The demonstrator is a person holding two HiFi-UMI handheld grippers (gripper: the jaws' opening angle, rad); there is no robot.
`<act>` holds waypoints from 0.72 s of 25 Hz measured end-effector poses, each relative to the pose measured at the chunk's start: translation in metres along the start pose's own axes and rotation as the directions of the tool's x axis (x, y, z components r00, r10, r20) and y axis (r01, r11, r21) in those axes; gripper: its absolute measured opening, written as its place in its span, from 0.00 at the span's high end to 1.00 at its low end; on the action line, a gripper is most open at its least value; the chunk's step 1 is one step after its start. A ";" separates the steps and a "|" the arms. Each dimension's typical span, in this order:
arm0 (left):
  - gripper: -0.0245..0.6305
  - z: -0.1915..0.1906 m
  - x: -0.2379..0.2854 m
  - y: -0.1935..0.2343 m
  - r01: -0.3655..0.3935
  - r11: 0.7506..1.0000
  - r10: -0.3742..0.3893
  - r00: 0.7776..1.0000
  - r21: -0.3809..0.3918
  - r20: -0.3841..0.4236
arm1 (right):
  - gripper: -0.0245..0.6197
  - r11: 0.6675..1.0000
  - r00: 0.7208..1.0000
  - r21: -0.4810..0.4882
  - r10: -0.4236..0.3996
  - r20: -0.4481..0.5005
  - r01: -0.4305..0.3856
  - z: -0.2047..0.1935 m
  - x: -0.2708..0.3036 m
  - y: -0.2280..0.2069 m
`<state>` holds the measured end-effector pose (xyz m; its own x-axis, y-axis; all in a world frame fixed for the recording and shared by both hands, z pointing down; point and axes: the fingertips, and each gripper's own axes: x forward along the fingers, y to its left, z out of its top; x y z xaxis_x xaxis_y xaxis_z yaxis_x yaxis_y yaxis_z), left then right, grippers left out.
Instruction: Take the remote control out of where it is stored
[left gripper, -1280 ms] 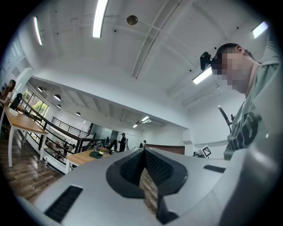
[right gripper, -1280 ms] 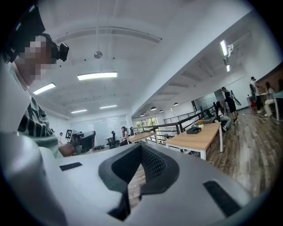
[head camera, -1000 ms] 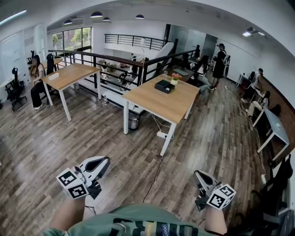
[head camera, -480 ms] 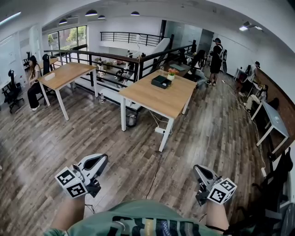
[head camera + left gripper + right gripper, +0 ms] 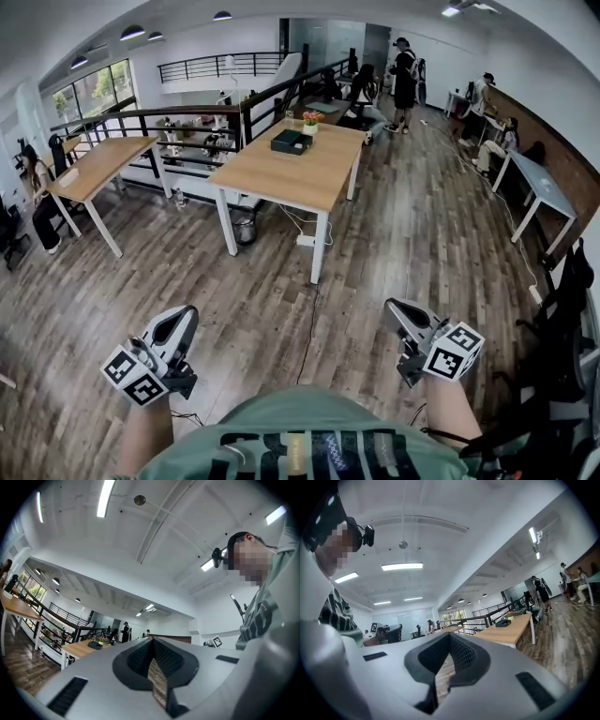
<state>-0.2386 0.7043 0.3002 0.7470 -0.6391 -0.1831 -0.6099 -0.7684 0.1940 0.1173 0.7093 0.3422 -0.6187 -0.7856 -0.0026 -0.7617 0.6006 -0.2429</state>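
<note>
Plank flooring (image 5: 122, 272) runs across an open office, and a long wooden table (image 5: 281, 178) on white legs stands well ahead of both grippers. At its far end sit a black box (image 5: 291, 141) and, just beside it, a flower pot (image 5: 311, 118). I cannot tell where the remote control is; no view shows it (what the box holds can't be seen). A dark cable (image 5: 309, 328) crosses the floor between the person and the table. A bin (image 5: 244, 228) stands under the table. A second table (image 5: 94, 169) and a black railing (image 5: 187, 114) lie to the left, with a standing person (image 5: 405, 73) far behind.

The left gripper (image 5: 185, 314) and right gripper (image 5: 394, 307) are held low, well apart, near the person's striped top (image 5: 309, 450). Each has its jaws pressed together at the tips with nothing between them. Only the head view shows the cable and the bin. The gripper views take in mostly the white ceiling (image 5: 154, 550) and its strip lights (image 5: 105, 498), and both catch the table side-on with the box on it.
</note>
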 end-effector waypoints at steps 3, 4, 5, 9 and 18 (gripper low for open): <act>0.96 0.002 0.005 -0.013 0.013 1.000 -0.013 1.000 0.005 0.004 | 0.95 1.000 1.000 -0.001 -0.003 0.018 0.003 0.007 -0.014 -0.001; 0.96 0.002 0.008 -0.017 0.017 1.000 -0.017 1.000 0.007 0.005 | 0.95 1.000 1.000 -0.007 -0.003 0.021 0.004 0.009 -0.018 -0.002; 0.96 0.001 0.011 -0.021 0.020 1.000 -0.020 1.000 0.008 0.006 | 0.95 1.000 1.000 -0.014 -0.003 0.024 0.004 0.010 -0.022 -0.004; 0.96 -0.001 0.023 -0.037 0.025 1.000 -0.025 1.000 0.014 0.005 | 0.95 1.000 0.999 -0.023 0.007 0.039 -0.006 0.016 -0.039 -0.013; 0.96 -0.025 0.053 -0.075 0.018 0.999 -0.019 0.999 -0.029 -0.029 | 0.95 0.999 0.999 0.007 0.038 0.025 -0.038 0.007 -0.079 -0.040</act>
<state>-0.1466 0.7293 0.2999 0.7661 -0.6229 -0.1584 -0.5879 -0.7787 0.2189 0.1983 0.7460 0.3453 -0.6422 -0.7657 -0.0366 -0.7361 0.6293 -0.2493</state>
